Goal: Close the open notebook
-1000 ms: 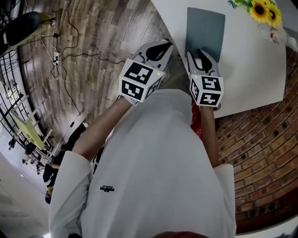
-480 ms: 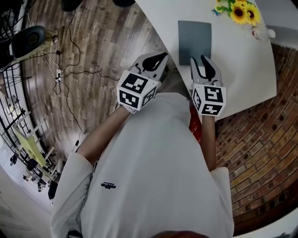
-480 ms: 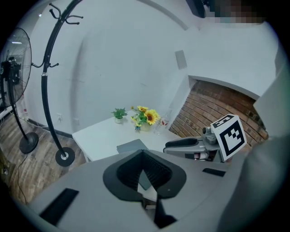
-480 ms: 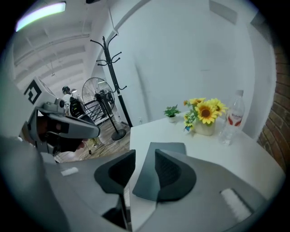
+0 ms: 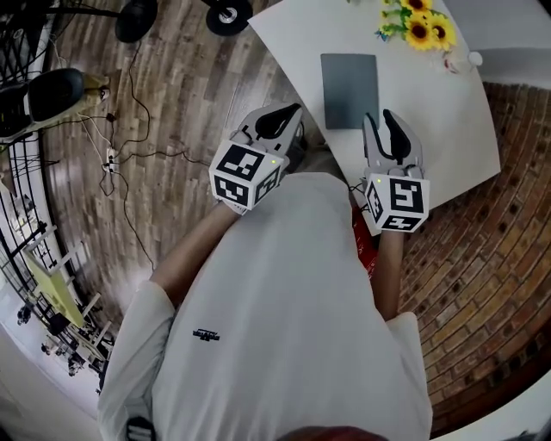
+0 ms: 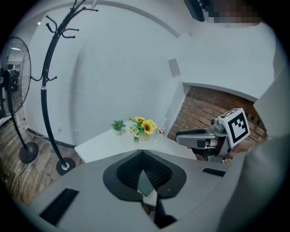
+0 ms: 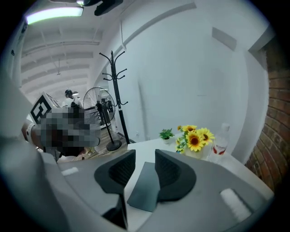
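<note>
On the white table (image 5: 448, 121), the grey notebook (image 5: 349, 90) lies flat and closed, cover up, its near short edge toward the person. In the right gripper view the same notebook (image 7: 145, 186) shows through the gap between the jaws, lying on the tabletop beyond them and touching neither one.

The right gripper (image 5: 383, 119) is held above the table's near edge, its tips by the notebook's near right corner in the head view. Its jaws stand partly apart, a moderate gap with nothing gripped in it (image 7: 145, 154). The left gripper (image 5: 291, 112) is held to the notebook's left, over the table's edge and the wooden floor (image 5: 172, 77). Its own view shows the two dark pads meeting at their tips in a closed V, with nothing clamped there (image 6: 142, 153). That view also catches the right gripper from the side, with its marker cube (image 6: 235, 127) facing the camera.

At the table's far end stand a bunch of sunflowers (image 5: 422, 26), a small green plant (image 7: 166, 134) and a clear bottle (image 7: 220, 141). A black coat stand (image 6: 47, 90) and a floor fan (image 6: 13, 77) stand against the pale wall. A brick wall (image 5: 482, 258) runs beside the table on the right, and the person's white shirt (image 5: 284, 319) fills the lower part of the head view.
</note>
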`<move>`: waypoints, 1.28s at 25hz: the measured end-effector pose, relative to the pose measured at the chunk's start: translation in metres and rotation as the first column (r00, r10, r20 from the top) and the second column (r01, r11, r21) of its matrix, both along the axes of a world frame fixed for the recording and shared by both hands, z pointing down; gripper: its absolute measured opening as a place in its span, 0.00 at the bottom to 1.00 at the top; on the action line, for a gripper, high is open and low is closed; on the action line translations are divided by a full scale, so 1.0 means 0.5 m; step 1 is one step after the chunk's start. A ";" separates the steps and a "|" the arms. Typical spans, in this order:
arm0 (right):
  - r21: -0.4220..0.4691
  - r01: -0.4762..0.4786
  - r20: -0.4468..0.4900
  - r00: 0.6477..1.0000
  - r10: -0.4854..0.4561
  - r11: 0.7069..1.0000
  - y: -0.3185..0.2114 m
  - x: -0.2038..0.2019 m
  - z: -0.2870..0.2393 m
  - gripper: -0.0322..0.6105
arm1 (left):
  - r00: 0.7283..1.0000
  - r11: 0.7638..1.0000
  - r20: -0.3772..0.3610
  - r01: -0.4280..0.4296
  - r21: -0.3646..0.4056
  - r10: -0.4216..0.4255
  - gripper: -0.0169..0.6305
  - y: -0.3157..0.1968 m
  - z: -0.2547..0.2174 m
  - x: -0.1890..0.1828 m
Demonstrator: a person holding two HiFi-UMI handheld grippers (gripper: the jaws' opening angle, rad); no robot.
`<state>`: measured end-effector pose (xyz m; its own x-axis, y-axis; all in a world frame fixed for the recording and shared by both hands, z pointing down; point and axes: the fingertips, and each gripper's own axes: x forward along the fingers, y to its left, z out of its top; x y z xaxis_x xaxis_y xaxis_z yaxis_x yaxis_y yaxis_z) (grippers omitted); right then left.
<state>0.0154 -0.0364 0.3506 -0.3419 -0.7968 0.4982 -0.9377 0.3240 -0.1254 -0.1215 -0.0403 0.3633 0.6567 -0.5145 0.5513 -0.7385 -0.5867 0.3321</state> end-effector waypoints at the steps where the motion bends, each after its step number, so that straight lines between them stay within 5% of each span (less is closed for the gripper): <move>1: 0.017 -0.006 0.002 1.000 0.006 1.000 0.003 0.000 -0.013 0.27 | 1.000 1.000 -0.003 0.003 0.014 -0.003 0.04 -0.004 -0.010 -0.004; 19: 0.204 -0.142 -0.003 0.989 0.146 0.969 0.026 0.059 -0.155 0.18 | 0.997 0.974 -0.068 -0.008 0.228 0.024 0.04 -0.055 -0.176 -0.017; 32: 0.296 -0.182 -0.004 0.981 0.192 0.937 0.029 0.081 -0.225 0.08 | 0.995 0.962 -0.100 0.019 0.271 0.008 0.04 -0.073 -0.216 -0.027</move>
